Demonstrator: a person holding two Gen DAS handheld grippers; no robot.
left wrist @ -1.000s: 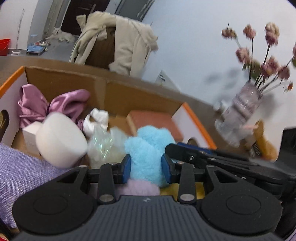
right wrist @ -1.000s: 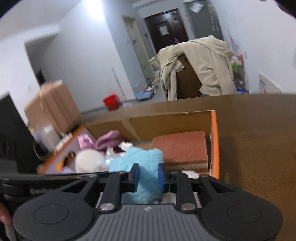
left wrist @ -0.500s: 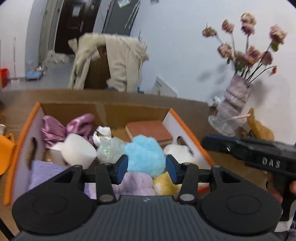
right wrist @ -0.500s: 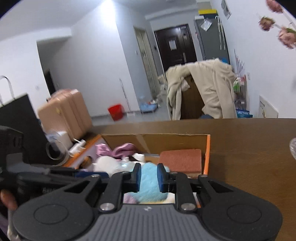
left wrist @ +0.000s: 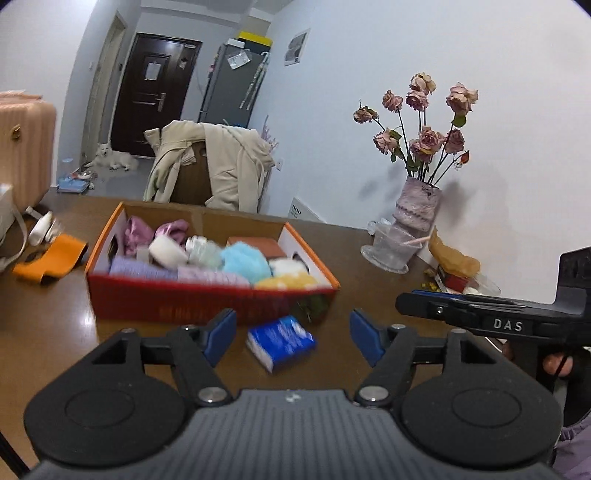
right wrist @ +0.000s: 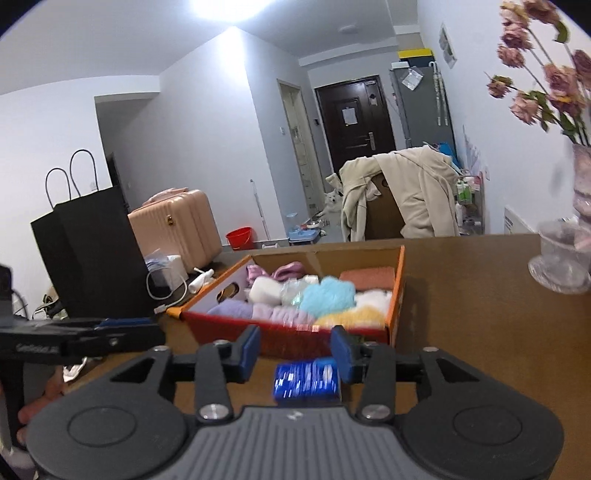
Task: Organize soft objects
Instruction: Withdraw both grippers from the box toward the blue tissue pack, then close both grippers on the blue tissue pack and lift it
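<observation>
box – red, orange rim | pom-pom – light blue | packet – blue-white

The right gripper is hovering with jaws apart over a blue packet lying on the table — just before the filled box.

1. White walls and a white ceiling, with a bright ceiling light.
2. A dark front door stands at the hallway's far end.
3. A beige coat drapes over a brown chair.
4. A pink suitcase stands on the floor.
</observation>
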